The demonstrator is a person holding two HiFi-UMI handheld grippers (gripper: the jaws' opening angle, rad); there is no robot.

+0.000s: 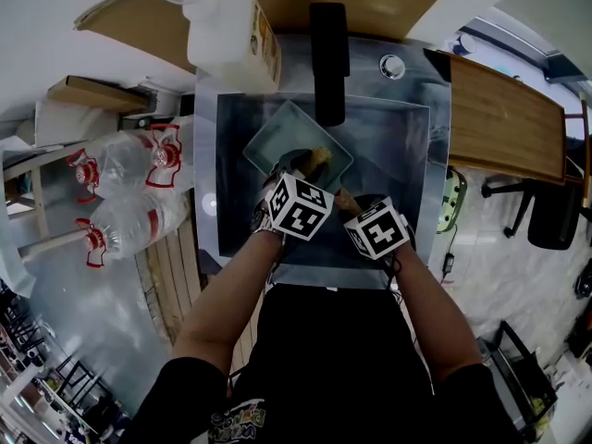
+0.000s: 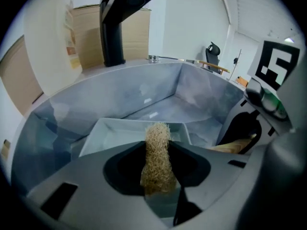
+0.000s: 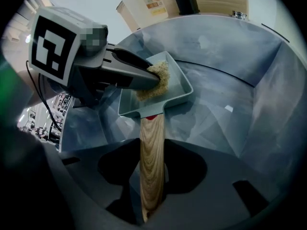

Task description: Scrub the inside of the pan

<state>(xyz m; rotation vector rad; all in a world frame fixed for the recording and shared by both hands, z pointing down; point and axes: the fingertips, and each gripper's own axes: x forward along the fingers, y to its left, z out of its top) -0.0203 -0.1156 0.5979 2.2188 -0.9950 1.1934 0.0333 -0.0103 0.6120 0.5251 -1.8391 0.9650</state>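
The pan (image 3: 181,89) lies on the sink (image 3: 240,56) floor, its wooden handle (image 3: 151,147) running straight back into the right tongs (image 3: 152,176), clamped on it. Left tongs (image 2: 158,147), clamped on the scrubber (image 2: 157,133), reach in from the pan's left, scrubber inside.

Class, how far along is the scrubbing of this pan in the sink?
Done: the right gripper clamps the wooden handle, steadying the pan in the sink. In hand: the left gripper holds its fibre scrubber against the pan's inside. Left: likely most scrubbing; no suds or wiped patch shows.
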